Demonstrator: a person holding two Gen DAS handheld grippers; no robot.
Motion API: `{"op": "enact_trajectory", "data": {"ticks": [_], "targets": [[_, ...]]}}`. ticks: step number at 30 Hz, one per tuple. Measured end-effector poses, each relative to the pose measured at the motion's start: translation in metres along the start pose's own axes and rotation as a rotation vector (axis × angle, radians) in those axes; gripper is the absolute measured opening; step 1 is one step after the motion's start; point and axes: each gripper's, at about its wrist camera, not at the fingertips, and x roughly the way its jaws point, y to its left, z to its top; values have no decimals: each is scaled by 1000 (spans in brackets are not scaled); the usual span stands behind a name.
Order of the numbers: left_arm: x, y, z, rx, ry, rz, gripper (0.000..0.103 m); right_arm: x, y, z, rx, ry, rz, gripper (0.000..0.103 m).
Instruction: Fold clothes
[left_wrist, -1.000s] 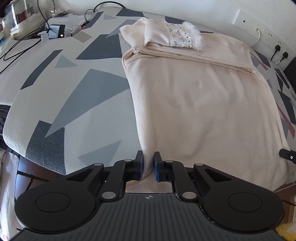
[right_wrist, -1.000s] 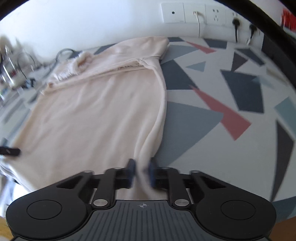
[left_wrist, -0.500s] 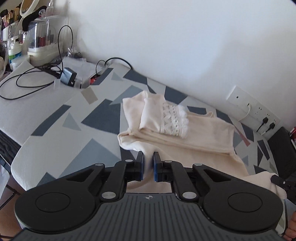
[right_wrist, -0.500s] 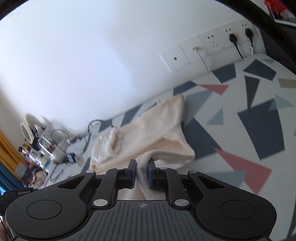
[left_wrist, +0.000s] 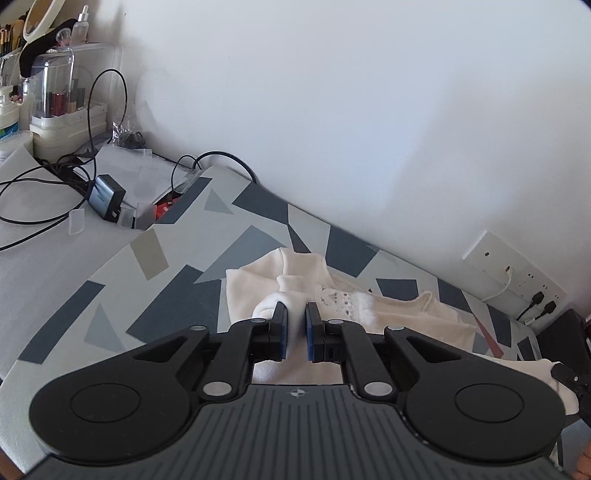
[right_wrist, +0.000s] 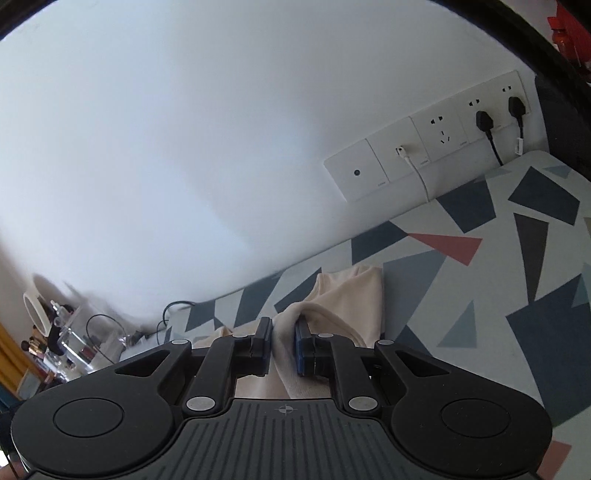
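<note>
Patterned cover (left_wrist: 110, 280), one garment (left_wrist: 417, 314), two clamped claws (left_wrist: 296, 324) (right_wrist: 283, 338)

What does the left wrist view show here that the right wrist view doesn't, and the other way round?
Only the left wrist view shows the lace sleeve cuff with fluffy trim, the grey charger and the clear cosmetics organiser sharply. Only the right wrist view shows the left gripper missing and the red triangle on the cover. Both show their own gripper, the right gripper included, shut on the cream garment, plus the wall sockets and patterned cover.
</note>
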Motion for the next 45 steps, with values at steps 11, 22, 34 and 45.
{"op": "enact_trajectory", "data": {"ticks": [11, 22, 34, 45], "targets": [[109, 13, 37, -17, 75, 1, 10, 116, -11, 30, -21, 28, -146, 11], [170, 16, 34, 173, 185, -22, 19, 196, -22, 11, -226, 84, -407, 18], [83, 19, 28, 300, 86, -188, 74, 127, 48, -26, -362, 126, -267, 57], [112, -12, -38, 551, 186, -143, 56, 172, 63, -69, -536, 246, -377, 58]]}}
